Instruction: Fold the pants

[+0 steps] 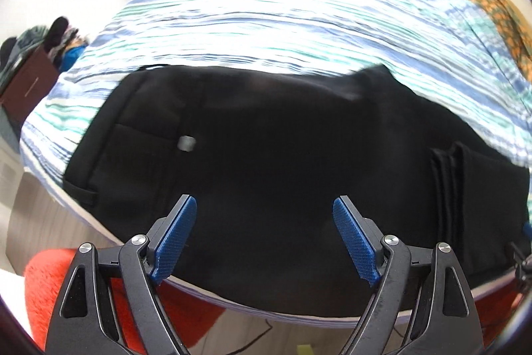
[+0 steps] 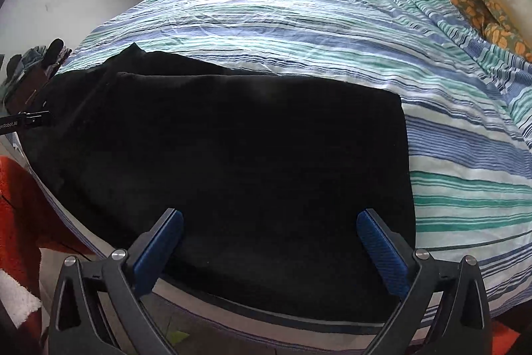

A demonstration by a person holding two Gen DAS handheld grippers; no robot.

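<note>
Black pants lie flat on the near edge of a striped bed. In the left wrist view the waistband with a metal button is at the left and stacked leg hems at the right. In the right wrist view the pants end in a straight edge at the right. My left gripper is open and empty, just above the pants' near edge. My right gripper is open and empty over the pants' near edge.
The bed's striped sheet stretches far behind the pants. A yellow-orange blanket lies at the far right. An orange rug lies on the floor by the bed. A pile of clothes sits at the left. Part of the left gripper tool shows at the left edge.
</note>
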